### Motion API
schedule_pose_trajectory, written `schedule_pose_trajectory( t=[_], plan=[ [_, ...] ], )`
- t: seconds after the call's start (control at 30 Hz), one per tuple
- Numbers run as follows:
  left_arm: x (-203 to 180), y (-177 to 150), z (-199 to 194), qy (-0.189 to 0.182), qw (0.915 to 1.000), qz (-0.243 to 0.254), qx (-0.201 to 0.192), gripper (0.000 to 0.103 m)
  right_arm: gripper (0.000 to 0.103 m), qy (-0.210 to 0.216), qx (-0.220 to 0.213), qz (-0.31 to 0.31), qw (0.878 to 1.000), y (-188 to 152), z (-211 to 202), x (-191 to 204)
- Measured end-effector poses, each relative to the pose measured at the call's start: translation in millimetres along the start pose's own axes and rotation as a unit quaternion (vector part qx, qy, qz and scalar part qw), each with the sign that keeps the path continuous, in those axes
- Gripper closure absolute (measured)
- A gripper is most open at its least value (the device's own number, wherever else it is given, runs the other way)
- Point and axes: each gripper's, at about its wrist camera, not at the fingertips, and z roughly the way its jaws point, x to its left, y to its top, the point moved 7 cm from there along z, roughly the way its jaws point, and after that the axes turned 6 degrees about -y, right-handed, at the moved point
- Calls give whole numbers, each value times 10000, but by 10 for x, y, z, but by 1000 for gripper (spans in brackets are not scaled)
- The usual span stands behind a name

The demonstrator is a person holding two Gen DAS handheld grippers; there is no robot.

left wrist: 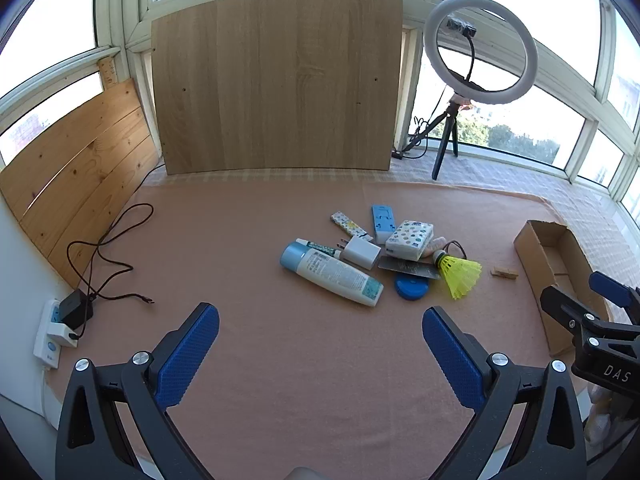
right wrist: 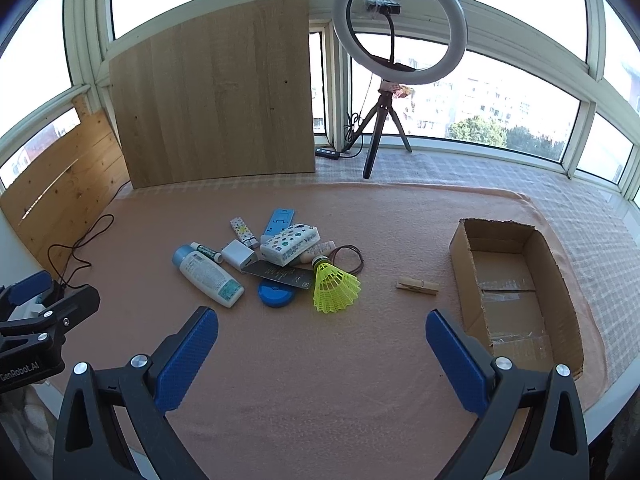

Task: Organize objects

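A big pink blanket point(right wrist: 320, 360) covers the worktop, and a tall wooden board point(right wrist: 216, 92) leans against the windows at the back. A white ring light point(right wrist: 400, 26) stands on a small black tripod beside the board. An open cardboard box point(right wrist: 560, 280) sits on the right side of the blanket with nothing in it. The left gripper point(left wrist: 320, 356) hovers over the blanket with its blue fingers spread wide apart, holding nothing. The right gripper point(right wrist: 322, 356) is the same, wide open and holding nothing, with the box just past its right finger. A pile of small things lies in the middle of the blanket, well apart from the box. In the pile are a white bottle point(right wrist: 208, 274) with a blue cap, a spotted tissue pack point(right wrist: 290, 242), a yellow shuttlecock point(right wrist: 334, 286), a white charger point(right wrist: 239, 255) and a round blue disc point(right wrist: 276, 294). A wooden clothespin point(right wrist: 417, 285) lies alone between the pile and the box.
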Motion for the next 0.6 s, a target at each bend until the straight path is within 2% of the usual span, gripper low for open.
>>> schedule_pose_trajectory(
  t=[0.6],
  plan=[
    [-10,74,75,-39,10000,27,21,0,1,-18,29,7,10000,61,71,-1]
  ],
)
